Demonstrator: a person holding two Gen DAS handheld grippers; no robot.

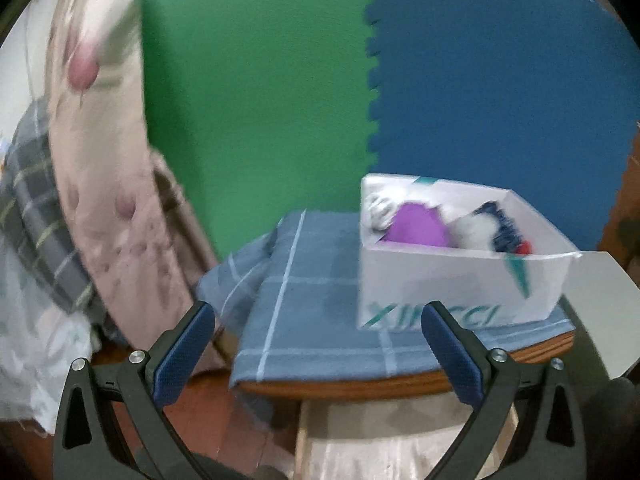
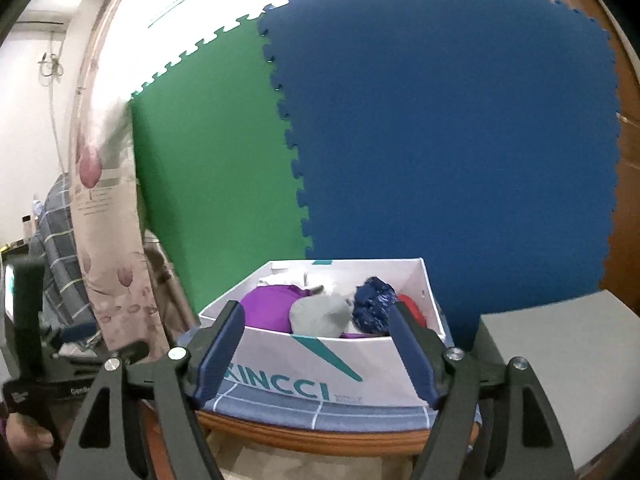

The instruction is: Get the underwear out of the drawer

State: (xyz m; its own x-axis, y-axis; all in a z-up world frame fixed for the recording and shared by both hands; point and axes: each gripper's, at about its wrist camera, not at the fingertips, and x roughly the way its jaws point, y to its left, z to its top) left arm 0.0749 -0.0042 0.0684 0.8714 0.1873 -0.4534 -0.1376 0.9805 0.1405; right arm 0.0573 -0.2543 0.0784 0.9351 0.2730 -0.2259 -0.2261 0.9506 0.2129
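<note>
Item: underwear (image 2: 320, 314), balled in the white box (image 2: 304, 364) on your desk (image 2: 320, 438), dead ahead of the right claw (image 2: 318, 354). Right claw: wide, empty, nearer. Left claw (image 1: 318, 354): wide, empty, box off to its right.

1. We see a wooden-edged table (image 2: 320, 438) covered by a blue checked cloth (image 1: 316, 292)
2. A white open box (image 2: 320, 364) rests on the cloth, holding bundled garments (image 2: 320, 314)
</note>
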